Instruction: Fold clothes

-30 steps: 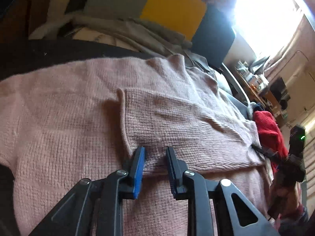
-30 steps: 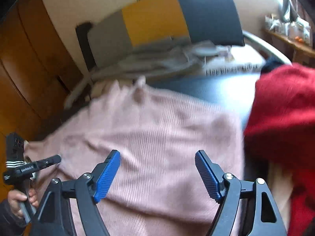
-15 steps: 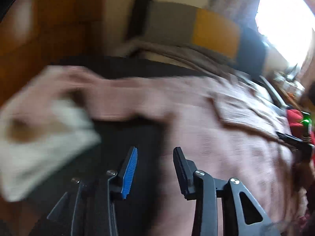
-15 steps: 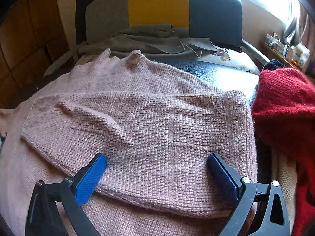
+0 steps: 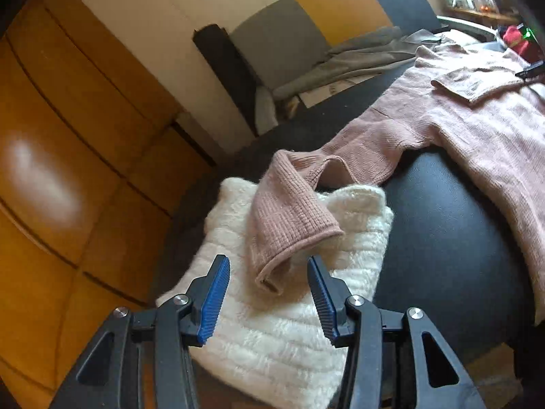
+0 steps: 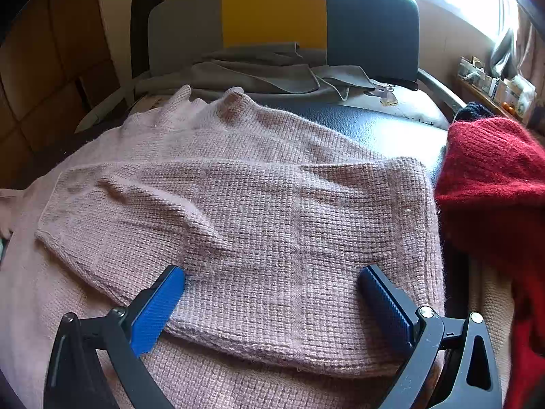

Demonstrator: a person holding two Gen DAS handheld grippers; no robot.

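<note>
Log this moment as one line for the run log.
left tool: open, at loose sleeve | right tool: open over folded sleeve | pink sweater: half folded

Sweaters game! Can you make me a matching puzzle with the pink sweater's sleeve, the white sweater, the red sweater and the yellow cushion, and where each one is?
1 pink sweater's sleeve
2 white sweater
3 red sweater
4 yellow cushion

a on the backrest behind the clothes
b draped over the white sweater
c right of the pink sweater
d under the pink cuff

Pairs: 1-b, 2-d, 3-c, 4-a
</note>
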